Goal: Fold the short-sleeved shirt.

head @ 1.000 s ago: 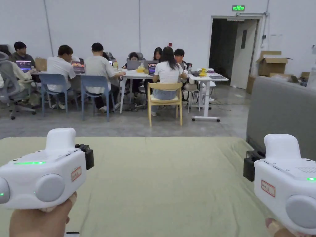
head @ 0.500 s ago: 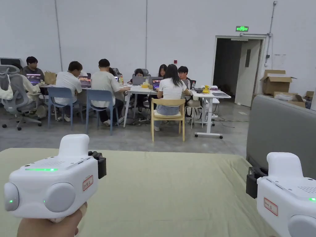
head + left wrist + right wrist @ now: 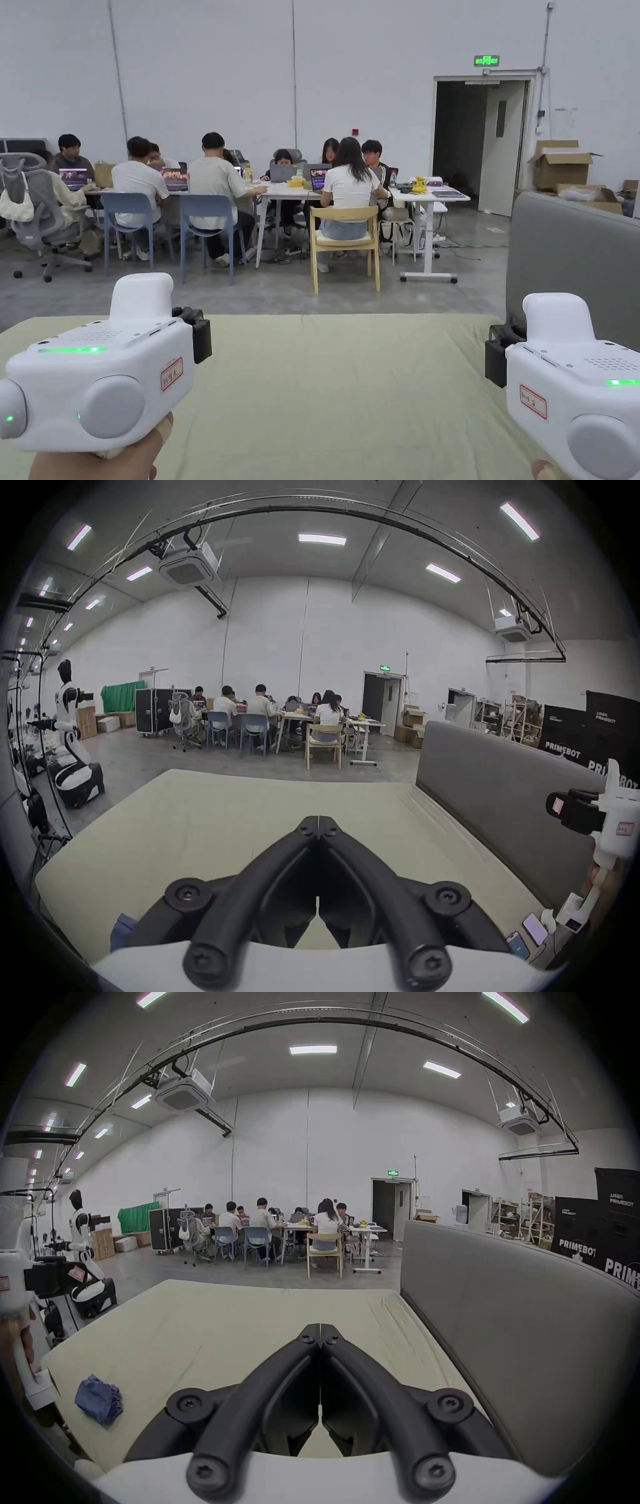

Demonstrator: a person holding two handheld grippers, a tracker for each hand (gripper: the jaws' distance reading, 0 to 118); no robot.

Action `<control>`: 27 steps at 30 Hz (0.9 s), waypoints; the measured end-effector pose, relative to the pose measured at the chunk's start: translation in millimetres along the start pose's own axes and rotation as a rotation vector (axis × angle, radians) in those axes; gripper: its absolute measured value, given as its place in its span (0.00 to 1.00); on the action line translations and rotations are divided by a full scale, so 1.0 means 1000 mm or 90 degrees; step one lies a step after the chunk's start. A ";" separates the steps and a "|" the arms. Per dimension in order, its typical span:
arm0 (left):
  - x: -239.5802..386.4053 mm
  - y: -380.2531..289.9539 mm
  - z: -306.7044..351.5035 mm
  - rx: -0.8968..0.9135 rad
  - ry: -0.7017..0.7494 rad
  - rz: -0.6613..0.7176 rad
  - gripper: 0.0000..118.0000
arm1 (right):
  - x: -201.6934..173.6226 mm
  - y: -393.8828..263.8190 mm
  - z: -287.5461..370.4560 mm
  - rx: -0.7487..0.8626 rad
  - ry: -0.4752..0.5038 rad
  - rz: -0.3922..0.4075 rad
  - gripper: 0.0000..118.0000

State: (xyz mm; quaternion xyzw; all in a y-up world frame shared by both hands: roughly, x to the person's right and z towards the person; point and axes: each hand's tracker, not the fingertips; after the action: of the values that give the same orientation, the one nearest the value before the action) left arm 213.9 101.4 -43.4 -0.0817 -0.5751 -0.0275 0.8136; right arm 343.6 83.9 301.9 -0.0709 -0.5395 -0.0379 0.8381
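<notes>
Both hand-held grippers closed above bed (image 3: 350,387).

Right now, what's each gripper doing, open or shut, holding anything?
Left gripper: shut, holding nothing.
Right gripper: shut, holding nothing.

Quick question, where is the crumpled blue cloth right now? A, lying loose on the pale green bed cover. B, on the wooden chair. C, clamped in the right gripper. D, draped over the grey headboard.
A: the blue cloth lies bunched on the bed cover, apart from the right gripper, whose jaws are shut on nothing.
</notes>
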 end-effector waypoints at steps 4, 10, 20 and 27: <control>-0.001 0.000 0.003 0.002 -0.001 0.000 0.00 | -0.005 0.001 0.002 0.004 0.000 0.005 0.02; -0.002 -0.001 0.004 0.001 0.000 -0.004 0.00 | -0.006 0.001 0.003 0.003 -0.005 0.009 0.02; -0.006 0.000 0.002 -0.055 0.006 -0.008 1.00 | -0.005 -0.004 -0.008 0.017 0.006 -0.020 1.00; -0.012 -0.007 -0.008 -0.015 -0.008 0.019 1.00 | -0.006 -0.001 -0.004 -0.004 0.036 -0.020 1.00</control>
State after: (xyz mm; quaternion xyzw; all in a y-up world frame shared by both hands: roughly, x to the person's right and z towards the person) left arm 216.2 92.6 -56.8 -0.1003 -0.5784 -0.0213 0.8093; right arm 344.6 82.4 294.8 -0.0643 -0.5167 -0.0546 0.8520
